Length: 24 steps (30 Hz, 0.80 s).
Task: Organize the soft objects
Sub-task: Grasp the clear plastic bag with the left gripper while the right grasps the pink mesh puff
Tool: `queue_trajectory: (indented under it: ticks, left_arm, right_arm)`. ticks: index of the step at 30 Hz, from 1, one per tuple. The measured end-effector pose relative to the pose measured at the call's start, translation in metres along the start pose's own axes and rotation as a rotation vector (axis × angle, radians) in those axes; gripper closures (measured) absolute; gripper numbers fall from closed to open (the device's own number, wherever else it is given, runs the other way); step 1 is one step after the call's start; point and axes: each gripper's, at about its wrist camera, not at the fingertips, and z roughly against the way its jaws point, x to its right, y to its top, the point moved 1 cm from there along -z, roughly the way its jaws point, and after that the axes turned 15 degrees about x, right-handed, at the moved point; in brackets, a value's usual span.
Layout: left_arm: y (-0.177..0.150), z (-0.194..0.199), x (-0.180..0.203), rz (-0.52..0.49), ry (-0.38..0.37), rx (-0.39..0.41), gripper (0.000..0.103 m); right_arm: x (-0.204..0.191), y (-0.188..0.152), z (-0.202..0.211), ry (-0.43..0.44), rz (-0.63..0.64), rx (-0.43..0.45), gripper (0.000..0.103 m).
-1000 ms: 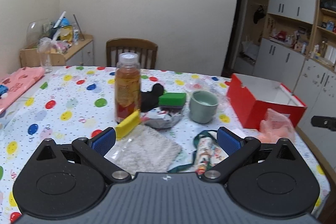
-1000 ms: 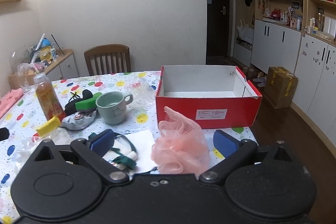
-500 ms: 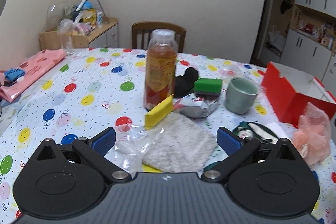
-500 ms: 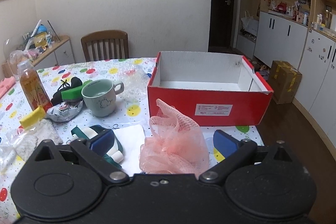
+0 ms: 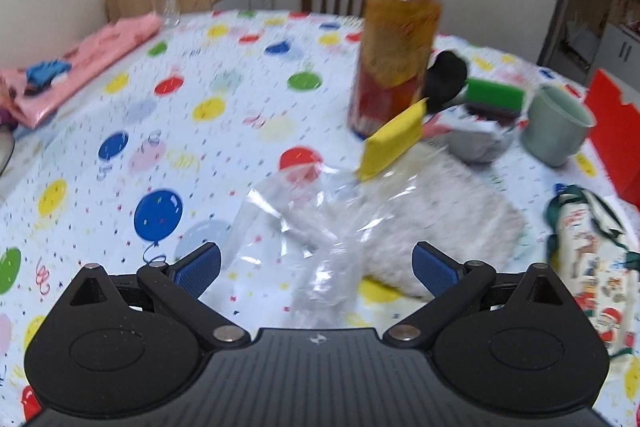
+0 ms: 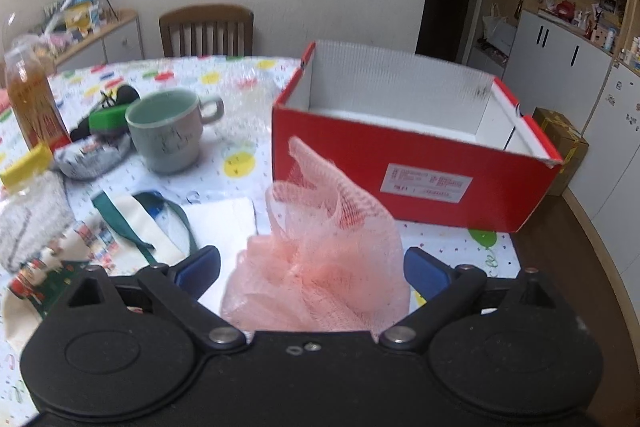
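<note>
My left gripper [image 5: 316,265] is open over a crumpled clear plastic bag [image 5: 296,227] on the balloon tablecloth. A fluffy grey-white cloth [image 5: 448,223] lies just ahead to the right, with a yellow sponge [image 5: 394,139] beyond it. My right gripper [image 6: 312,267] is open with a pink mesh bath pouf [image 6: 324,259] sitting between its blue pads [image 6: 424,269]; the pads are apart from it. An open red box [image 6: 416,163] with a white inside stands right behind the pouf. A green sponge [image 5: 494,93] and a black soft item [image 5: 446,69] lie farther back.
An orange drink bottle [image 5: 396,39] stands behind the yellow sponge. A grey-green mug [image 6: 168,131] and a grey pouch [image 5: 478,141] sit mid-table. A Christmas-print tote bag [image 5: 588,259] with green straps lies between the grippers. Pink cloth [image 5: 80,59] lies at far left. A wooden chair [image 6: 206,31] stands behind the table.
My left gripper has moved left and lower, closer to the plastic bag and grey cloth. My right gripper has moved forward and down over the pink pouf, nearer the red box.
</note>
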Motion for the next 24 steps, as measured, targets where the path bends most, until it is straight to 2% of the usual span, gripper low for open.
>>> queue_trajectory:
  ticks: [6,11,13,15,16,24]
  left_arm:
    - [-0.006,-0.015,-0.009,0.068,-0.013,-0.057,0.015]
    - [-0.008,-0.018,-0.008,0.082,-0.031,-0.084,0.041]
    - [-0.008,-0.018,-0.007,0.076,-0.035,-0.085,0.045]
    - [-0.008,-0.017,-0.006,0.068,-0.04,-0.081,0.054]
    - [-0.008,-0.016,-0.006,0.064,-0.044,-0.08,0.059]
    - [-0.007,-0.008,-0.009,0.061,-0.058,-0.048,0.064]
  right_arm:
    - [0.005,-0.01,-0.023,-0.007,0.004,-0.059,0.009]
    - [0.01,-0.016,-0.037,-0.006,-0.007,-0.095,0.02]
    - [0.011,-0.019,-0.04,0.001,-0.015,-0.113,0.024]
    - [0.011,-0.02,-0.042,0.004,-0.016,-0.121,0.027]
    - [0.01,-0.021,-0.041,0.003,-0.011,-0.119,0.032]
    - [0.009,-0.017,-0.033,0.016,-0.032,-0.111,0.059]
